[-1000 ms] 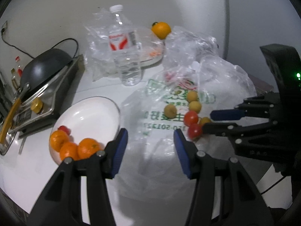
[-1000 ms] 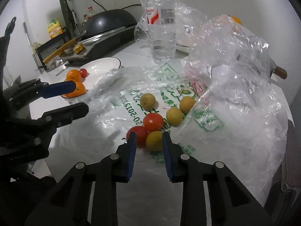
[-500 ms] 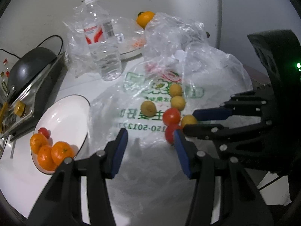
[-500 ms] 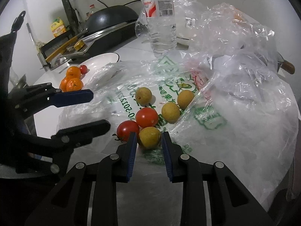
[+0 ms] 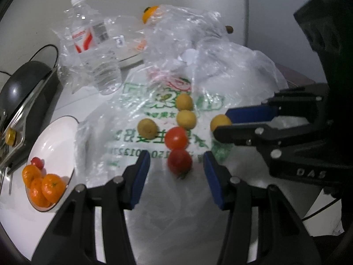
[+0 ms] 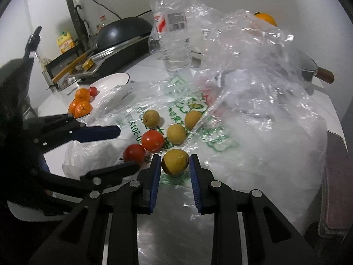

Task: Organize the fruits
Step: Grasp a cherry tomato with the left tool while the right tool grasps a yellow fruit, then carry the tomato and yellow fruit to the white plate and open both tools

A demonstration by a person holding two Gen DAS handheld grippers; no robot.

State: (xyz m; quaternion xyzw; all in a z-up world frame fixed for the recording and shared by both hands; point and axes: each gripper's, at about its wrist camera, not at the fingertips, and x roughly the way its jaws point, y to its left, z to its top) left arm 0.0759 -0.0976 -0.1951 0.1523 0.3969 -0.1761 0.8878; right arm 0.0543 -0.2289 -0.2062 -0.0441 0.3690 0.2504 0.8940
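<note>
closing in over the last second, the right tongs (image 6: pixel 174 162) now bracket a yellow fruit (image 6: pixel 175 161), apparently gripping it; the left tongs (image 5: pixel 176 169), spread, now straddle a tomato (image 5: pixel 179 161), so two picks look imminent.

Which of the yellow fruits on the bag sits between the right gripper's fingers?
The nearest yellow fruit, lying right of the two tomatoes. The right gripper brackets it; the other three yellow fruits lie farther back.
</note>
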